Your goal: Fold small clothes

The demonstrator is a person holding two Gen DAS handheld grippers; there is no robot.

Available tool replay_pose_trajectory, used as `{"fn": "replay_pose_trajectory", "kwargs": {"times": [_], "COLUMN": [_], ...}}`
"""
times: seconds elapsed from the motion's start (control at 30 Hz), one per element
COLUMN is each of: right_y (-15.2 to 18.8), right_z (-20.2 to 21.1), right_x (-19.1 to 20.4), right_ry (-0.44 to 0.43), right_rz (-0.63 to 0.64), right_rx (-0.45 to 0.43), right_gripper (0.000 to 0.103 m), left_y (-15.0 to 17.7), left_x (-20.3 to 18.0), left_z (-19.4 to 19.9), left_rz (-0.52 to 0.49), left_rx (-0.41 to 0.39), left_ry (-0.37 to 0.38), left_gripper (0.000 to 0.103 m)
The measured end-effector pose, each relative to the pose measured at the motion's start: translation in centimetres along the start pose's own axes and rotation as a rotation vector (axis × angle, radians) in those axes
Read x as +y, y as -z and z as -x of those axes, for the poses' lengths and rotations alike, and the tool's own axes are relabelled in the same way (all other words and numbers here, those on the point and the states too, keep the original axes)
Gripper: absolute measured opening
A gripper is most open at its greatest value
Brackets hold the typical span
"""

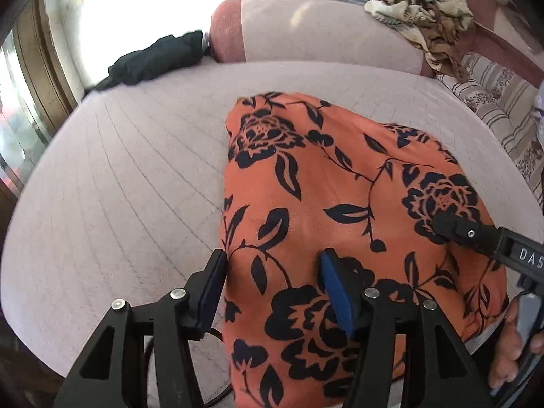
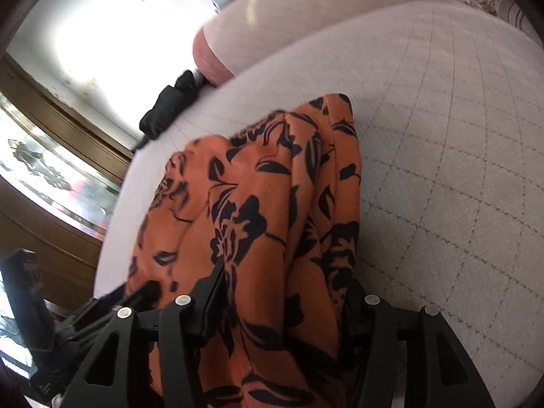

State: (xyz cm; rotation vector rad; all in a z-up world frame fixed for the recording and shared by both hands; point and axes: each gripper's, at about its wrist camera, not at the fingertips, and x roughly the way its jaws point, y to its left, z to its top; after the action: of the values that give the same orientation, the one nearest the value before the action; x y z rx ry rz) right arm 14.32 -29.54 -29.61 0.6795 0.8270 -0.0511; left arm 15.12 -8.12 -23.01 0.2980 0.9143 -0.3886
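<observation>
Blue-padded fingers of the left gripper stand apart over the near edge of the orange floral garment, pads clear of the cloth: open, nothing held. Right gripper straddles a bunched ridge of the same garment; whether its pads press the cloth, cannot tell. Garment lies partly folded on the quilted pale-pink bedcover, likely just laid down so both tools can let go and regrip. Beyond: a pink bolster, a black bundle, crumpled patterned cloth, bright window glare.
</observation>
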Motion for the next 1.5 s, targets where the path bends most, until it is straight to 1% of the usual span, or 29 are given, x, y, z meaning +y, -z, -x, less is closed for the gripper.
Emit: {"fn": "replay_pose_trajectory", "kwargs": {"times": [0.03, 0.07, 0.1, 0.13, 0.17, 0.2, 0.23, 0.3, 0.33, 0.37, 0.47, 0.53, 0.63, 0.73, 0.83, 1.07, 1.2, 1.33, 1.5], "right_y": [-0.2, -0.2, 0.0, 0.3, 0.8, 1.3, 1.8, 2.2, 2.3, 2.4, 2.0, 1.9, 2.5, 3.1, 3.5, 3.6, 3.4, 3.0, 2.6], "right_z": [1.6, 3.6, 5.9, 8.6, 11.2, 13.2, 15.1, 16.9, 17.5, 17.6, 18.0, 17.9, 17.7, 17.3, 17.0, 16.5, 16.2, 15.5, 14.7], "right_x": [0.5, 1.0, 1.5, 2.0, 2.3, 2.8, 3.0, 3.3, 3.1, 2.9, 2.0, 1.9, 2.1, 2.3, 2.7, 3.2, 3.6, 4.7, 6.6], "right_ry": [0.031, 0.01, -0.028, -0.057, -0.047, -0.017, -0.007, -0.018, -0.01, -0.005, -0.026, -0.04, -0.051, -0.063, -0.07, -0.076, -0.056, 0.007, 0.062], "right_rz": [-0.005, -0.001, 0.029, 0.081, 0.13, 0.17, 0.205, 0.227, 0.223, 0.213, 0.162, 0.141, 0.153, 0.147, 0.167, 0.171, 0.176, 0.198, 0.227], "right_rx": [0.007, 0.003, -0.019, -0.06, -0.11, -0.157, -0.193, -0.228, -0.241, -0.249, -0.265, -0.265, -0.266, -0.261, -0.268, -0.246, -0.229, -0.209, -0.193], "right_gripper": [0.06, 0.06, 0.062, 0.064, 0.068, 0.069, 0.07, 0.07, 0.07, 0.07, 0.07, 0.07, 0.07, 0.068, 0.061, 0.061, 0.061, 0.062, 0.062], "left_y": [0.1, 0.6, 1.4, 2.3, 3.0, 3.8, 4.2, 4.4, 4.3, 4.2, 3.7, 3.5, 3.6, 3.8, 4.1, 3.8, 3.4, 3.0, 2.7], "left_x": [-0.5, -1.0, -1.4, -1.8, -2.2, -2.7, -3.3, -4.6, -5.3, -5.7, -6.2, -5.5, -3.1, -0.8, 0.9, 3.2, 4.3, 5.6, 6.8], "left_z": [2.1, 4.5, 6.7, 8.7, 10.3, 11.5, 12.3, 13.3, 13.5, 13.9, 14.9, 15.3, 15.3, 15.0, 14.8, 14.9, 14.8, 14.7, 15.2], "left_rz": [-0.049, -0.097, -0.137, -0.172, -0.203, -0.232, -0.253, -0.269, -0.274, -0.277, -0.27, -0.236, -0.151, -0.083, -0.045, 0.027, 0.069, 0.123, 0.163], "left_rx": [-0.039, -0.1, -0.161, -0.217, -0.262, -0.29, -0.306, -0.304, -0.302, -0.302, -0.303, -0.294, -0.252, -0.22, -0.212, -0.206, -0.201, -0.18, -0.192], "left_ry": [-0.037, -0.053, -0.061, -0.064, -0.066, -0.072, -0.077, -0.077, -0.067, -0.062, -0.069, -0.07, -0.066, -0.108, -0.144, -0.201, -0.23, -0.253, -0.264], "left_gripper": [0.062, 0.075, 0.084, 0.095, 0.095, 0.095, 0.095, 0.095, 0.095, 0.095, 0.095, 0.095, 0.095, 0.095, 0.095, 0.095, 0.095, 0.095, 0.095]}}
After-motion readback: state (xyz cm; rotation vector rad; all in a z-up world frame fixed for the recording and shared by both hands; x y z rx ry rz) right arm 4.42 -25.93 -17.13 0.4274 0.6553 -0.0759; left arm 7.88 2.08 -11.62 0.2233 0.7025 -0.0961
